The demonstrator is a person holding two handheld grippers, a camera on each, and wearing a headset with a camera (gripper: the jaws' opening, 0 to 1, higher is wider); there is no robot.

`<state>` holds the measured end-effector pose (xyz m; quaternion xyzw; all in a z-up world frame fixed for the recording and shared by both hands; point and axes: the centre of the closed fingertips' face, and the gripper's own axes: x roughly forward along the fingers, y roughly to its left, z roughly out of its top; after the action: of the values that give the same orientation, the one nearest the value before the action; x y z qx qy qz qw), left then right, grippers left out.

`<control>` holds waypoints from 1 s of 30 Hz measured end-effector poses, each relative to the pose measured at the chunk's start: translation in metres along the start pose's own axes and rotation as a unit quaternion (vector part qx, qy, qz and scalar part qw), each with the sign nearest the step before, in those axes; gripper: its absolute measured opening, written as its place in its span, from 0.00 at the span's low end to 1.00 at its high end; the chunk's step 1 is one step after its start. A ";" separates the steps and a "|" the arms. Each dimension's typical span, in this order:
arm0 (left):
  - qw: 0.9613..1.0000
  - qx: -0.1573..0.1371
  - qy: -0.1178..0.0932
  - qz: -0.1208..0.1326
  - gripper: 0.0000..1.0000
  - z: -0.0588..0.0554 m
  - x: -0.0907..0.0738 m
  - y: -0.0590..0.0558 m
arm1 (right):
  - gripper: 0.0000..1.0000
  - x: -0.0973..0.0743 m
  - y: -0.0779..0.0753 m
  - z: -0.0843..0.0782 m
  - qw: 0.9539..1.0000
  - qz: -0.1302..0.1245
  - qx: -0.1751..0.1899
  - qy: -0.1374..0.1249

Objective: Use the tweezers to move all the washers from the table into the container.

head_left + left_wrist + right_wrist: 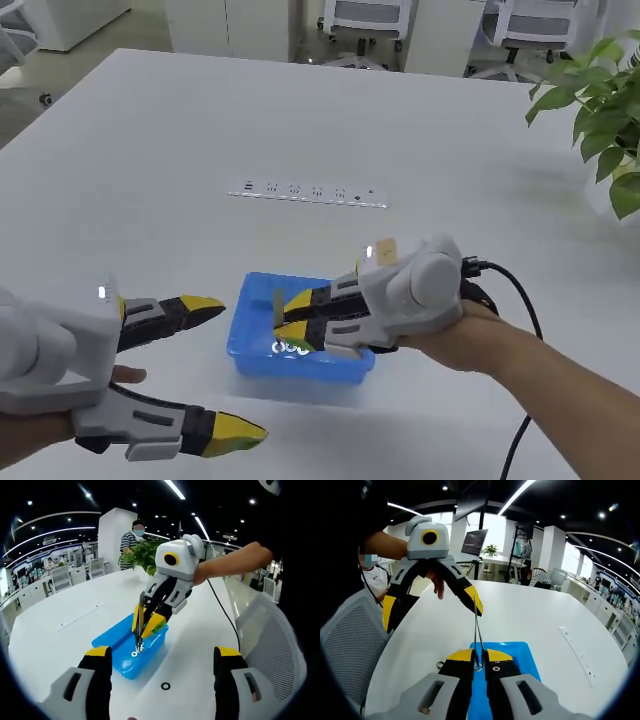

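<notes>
A blue container (pixel 243 305) sits on the white table, with several washers (pixel 290 348) lying in it. My right gripper (pixel 292 320) hovers over it, shut on thin metal tweezers (pixel 277 308). In the left gripper view the tweezers (pixel 139 625) point down into the container (pixel 107 642), their tips just above a washer (pixel 134 654). One more washer (pixel 165 685) lies on the table beside the container. My left gripper (pixel 235 368) stands open and holds nothing, left of the container. In the right gripper view the tweezers (pixel 476 630) rise between the shut jaws.
A white power strip (pixel 307 191) lies across the middle of the table. A potted plant (pixel 605 110) stands at the right edge. A black cable (pixel 520 300) trails from the right gripper. Office chairs stand beyond the far edge.
</notes>
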<state>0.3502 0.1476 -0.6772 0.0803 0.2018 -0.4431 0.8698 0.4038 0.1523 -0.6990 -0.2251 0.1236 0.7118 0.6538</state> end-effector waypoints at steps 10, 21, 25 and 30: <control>1.000 -0.009 -0.012 0.019 0.96 0.001 -0.005 0.008 | 0.09 0.010 -0.012 -0.006 1.000 0.000 0.002 -0.002; 1.000 -0.015 -0.009 0.016 0.99 -0.002 -0.006 0.008 | 0.09 0.020 -0.018 -0.016 1.000 0.006 0.009 -0.001; 1.000 -0.008 -0.003 0.014 0.99 -0.005 -0.004 0.009 | 0.09 0.022 -0.020 -0.021 1.000 0.007 0.010 0.000; 1.000 -0.002 -0.005 0.015 0.99 -0.003 -0.002 0.012 | 0.09 0.025 -0.021 -0.026 1.000 0.010 0.014 0.001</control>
<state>0.3579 0.1577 -0.6796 0.0794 0.1968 -0.4300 0.8776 0.4280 0.1640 -0.7309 -0.2154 0.1362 0.7165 0.6494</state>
